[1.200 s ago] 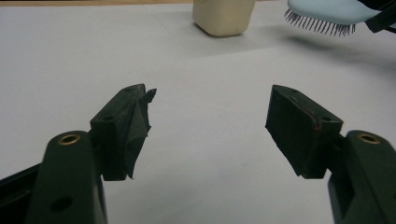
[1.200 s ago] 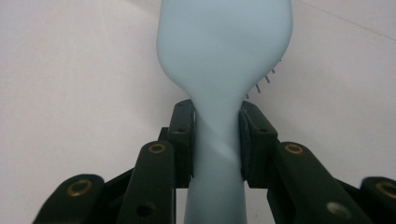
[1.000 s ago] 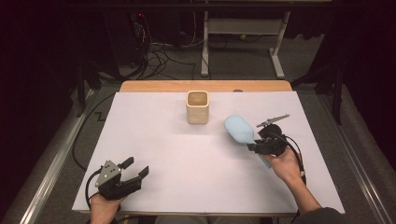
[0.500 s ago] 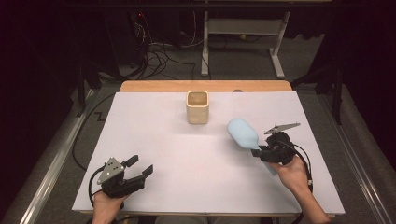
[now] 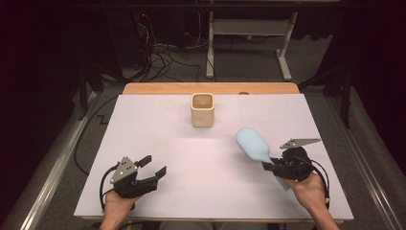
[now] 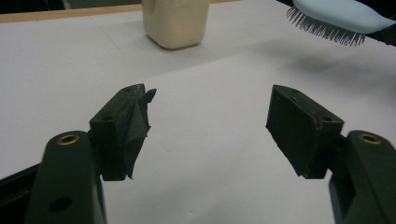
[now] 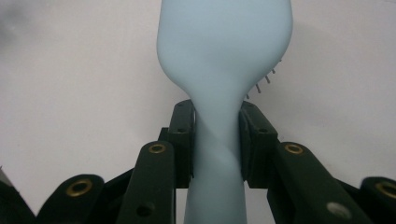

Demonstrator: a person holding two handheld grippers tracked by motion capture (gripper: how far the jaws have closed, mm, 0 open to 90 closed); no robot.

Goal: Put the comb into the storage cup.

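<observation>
Our right gripper point(image 5: 271, 166) clamps the light-blue hairbrush point(image 5: 252, 143) by its handle, head pointing away. Beyond its head stands a beige cup point(image 5: 202, 109). Well apart, our left gripper point(image 5: 155, 165) gapes with nothing between its 2 jaws.

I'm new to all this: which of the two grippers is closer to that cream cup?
Right, though not by much. The right gripper, clamped on the blue hairbrush, sits to the near right of the cream cup. The open left gripper sits farther back at the near left edge.
</observation>
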